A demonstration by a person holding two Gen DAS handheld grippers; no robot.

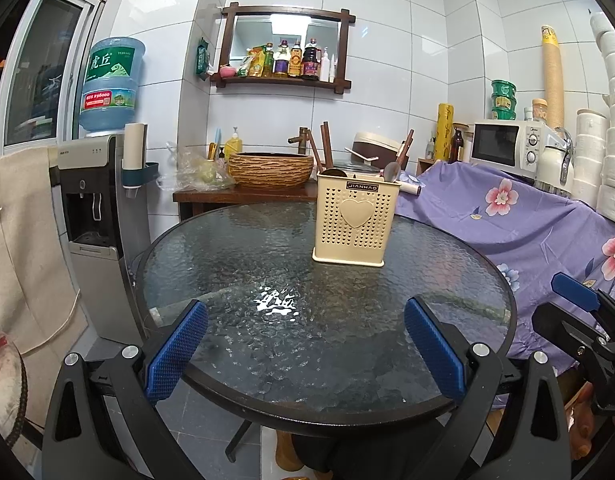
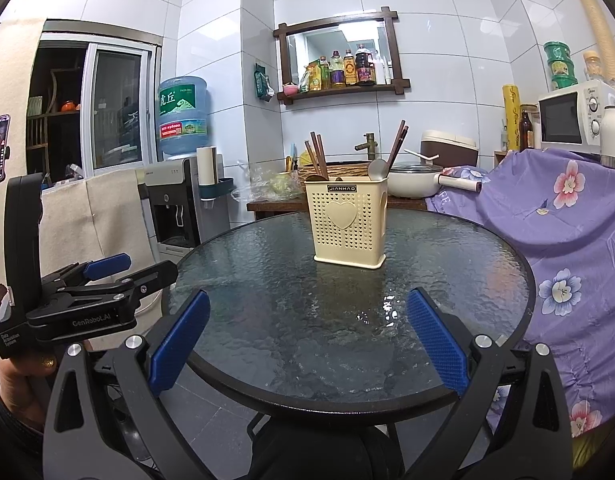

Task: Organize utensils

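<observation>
Currently both units sit back at the near rim of the round glass counter [image 1: 211, 248], nothing in either. Left hand-held gripper [image 1: 305, 350]: jaws spread wide, blue pads empty. Right hand-held gripper [image 2: 307, 344]: same, wide open, empty.

Utensil holder [image 1: 353, 220], cream perforated plastic with a heart on the front, stands upright on the far half of the counter, well apart from both grippers. Chopsticks [image 2: 317, 156] lean out of its left side, a second bunch out of the right, and a metal spoon [image 2: 377, 168] stands bowl-up near the right side. Something rounded shows at the left rim, too small to identify.

No loose utensil visible anywhere on the glass. Glare patch near the middle is just a light reflection.

Judgement: everything visible is already in the holder, so this reads as either the very end of the job or a reset pose. Can't tell which from this alone.

If more work remains, the next move calls for finding a utensil outside these views, or reaching forward across the counter to regroup what's in the holder. Watch tipping: the holder looks light and tall.
</observation>
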